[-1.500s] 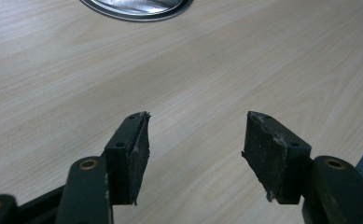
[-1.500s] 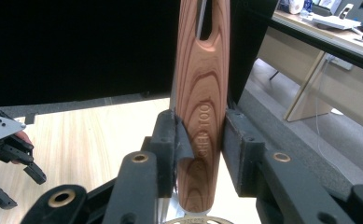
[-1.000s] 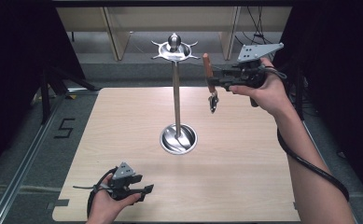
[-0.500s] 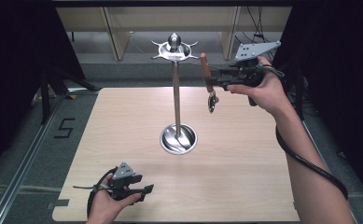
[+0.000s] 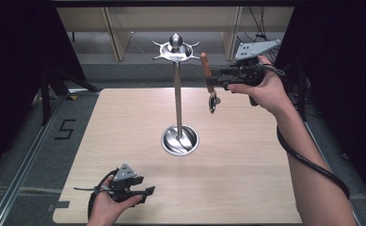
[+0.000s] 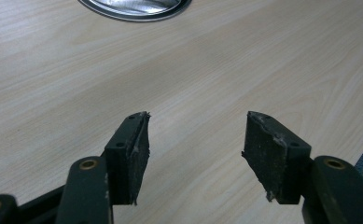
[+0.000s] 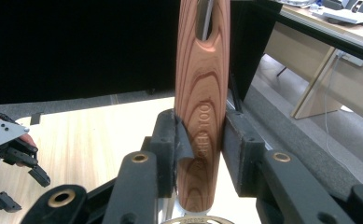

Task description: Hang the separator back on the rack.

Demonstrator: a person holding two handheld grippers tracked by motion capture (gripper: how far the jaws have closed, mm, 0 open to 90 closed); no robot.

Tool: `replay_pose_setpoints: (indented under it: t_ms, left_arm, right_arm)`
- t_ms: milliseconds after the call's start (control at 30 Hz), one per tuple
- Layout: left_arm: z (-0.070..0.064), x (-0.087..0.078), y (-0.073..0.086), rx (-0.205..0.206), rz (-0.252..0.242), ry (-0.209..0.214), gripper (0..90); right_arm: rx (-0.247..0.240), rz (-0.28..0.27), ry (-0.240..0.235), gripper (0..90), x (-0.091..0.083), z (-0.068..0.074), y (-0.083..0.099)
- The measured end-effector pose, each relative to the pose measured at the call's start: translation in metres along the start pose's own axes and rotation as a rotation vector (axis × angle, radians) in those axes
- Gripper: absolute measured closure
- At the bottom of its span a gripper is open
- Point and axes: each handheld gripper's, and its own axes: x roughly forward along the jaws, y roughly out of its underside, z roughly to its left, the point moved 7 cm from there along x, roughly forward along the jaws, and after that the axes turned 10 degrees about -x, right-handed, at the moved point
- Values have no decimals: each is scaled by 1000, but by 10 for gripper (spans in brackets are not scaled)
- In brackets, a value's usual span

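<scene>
A metal stand (image 5: 177, 94) rises from a round dish base (image 5: 179, 140) at the table's middle, with a ring of hooks (image 5: 175, 47) on top. My right gripper (image 5: 214, 81) is shut on a utensil's wooden handle (image 5: 204, 69), held upright just right of the hooks; its metal spoon end (image 5: 212, 102) hangs below. In the right gripper view the jaws (image 7: 200, 140) clamp the handle (image 7: 202, 88), and metal shows through the slot at the handle's top. My left gripper (image 5: 145, 192) rests low at the table's front left, open and holding nothing (image 6: 195, 144).
The light wooden table (image 5: 246, 155) has bare wood around the dish base (image 6: 132, 5). Shelving and a dark floor lie beyond the far edge. A cable trails from the right gripper along the forearm (image 5: 312, 165).
The right gripper with the utensil has drifted slightly left, closer to the stand's top. The left gripper has stayed put.
</scene>
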Motion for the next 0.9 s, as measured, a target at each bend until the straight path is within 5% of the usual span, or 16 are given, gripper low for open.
replay_pose_setpoints:
  t_ms: [900]
  left_arm:
    - [0,0,0,-1,3,0,396]
  right_arm:
    - [-6,3,2,684,10,-1,-3]
